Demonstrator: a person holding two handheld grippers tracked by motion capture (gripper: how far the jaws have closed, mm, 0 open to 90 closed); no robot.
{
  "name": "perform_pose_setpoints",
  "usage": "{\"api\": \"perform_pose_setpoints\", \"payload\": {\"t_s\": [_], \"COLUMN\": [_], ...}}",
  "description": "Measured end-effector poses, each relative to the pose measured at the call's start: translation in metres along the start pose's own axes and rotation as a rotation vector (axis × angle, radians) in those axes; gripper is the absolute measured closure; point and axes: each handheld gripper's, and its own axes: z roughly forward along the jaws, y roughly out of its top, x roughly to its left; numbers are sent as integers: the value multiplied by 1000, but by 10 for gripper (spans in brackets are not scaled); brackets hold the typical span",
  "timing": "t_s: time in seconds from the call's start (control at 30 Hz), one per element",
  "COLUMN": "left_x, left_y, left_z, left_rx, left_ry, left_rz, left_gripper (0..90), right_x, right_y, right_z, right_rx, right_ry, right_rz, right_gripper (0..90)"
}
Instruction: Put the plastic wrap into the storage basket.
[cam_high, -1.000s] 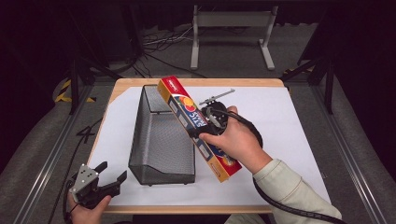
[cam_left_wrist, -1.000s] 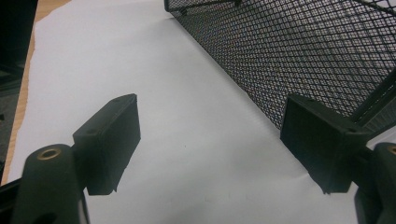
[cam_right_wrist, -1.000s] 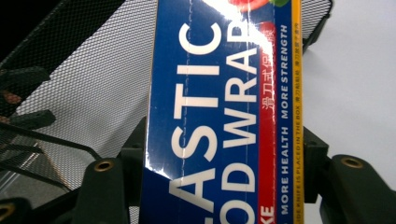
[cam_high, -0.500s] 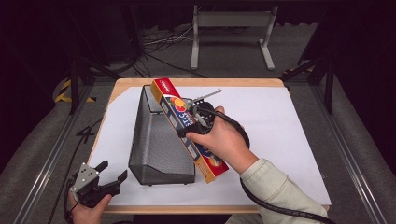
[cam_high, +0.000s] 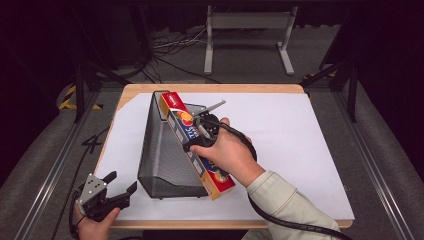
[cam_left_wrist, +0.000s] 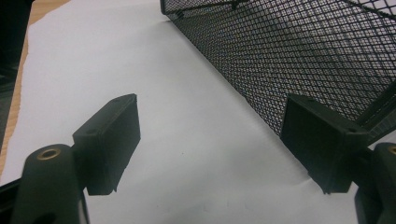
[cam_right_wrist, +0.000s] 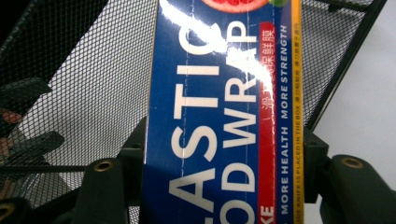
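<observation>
A long plastic-wrap box, blue, red and yellow, lies tilted along the right rim of a black wire-mesh basket. My right gripper is shut on the box near its middle. In the right gripper view the box sits between the two jaws, with the basket mesh behind it. My left gripper stands open at the table's front left corner, just left of the basket. In the left gripper view nothing lies between its fingers, and the basket wall rises at the right.
A white sheet covers most of the wooden table. A metal stand and cables lie on the floor beyond the far edge. Rails run along both sides of the table.
My right gripper has carried the box leftward, from the sheet beside the basket onto the basket's right rim. The left gripper has stayed put.
</observation>
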Motion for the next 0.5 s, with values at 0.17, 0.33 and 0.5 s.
{"api": "perform_pose_setpoints", "payload": {"t_s": [0.17,0.33,0.5], "left_x": [1,1,1], "left_y": [0,0,0], "left_z": [-1,-1,-2], "left_rx": [-6,-2,-14], "left_ry": [3,3,11], "left_rz": [-5,-6,-11], "left_gripper": [206,206,208], "right_x": [0,2,2], "right_y": [0,1,1], "right_z": [8,17,23], "right_rx": [17,45,69], "right_ry": [5,-6,-1], "right_rz": [9,11,21], "right_gripper": [402,402,400]}}
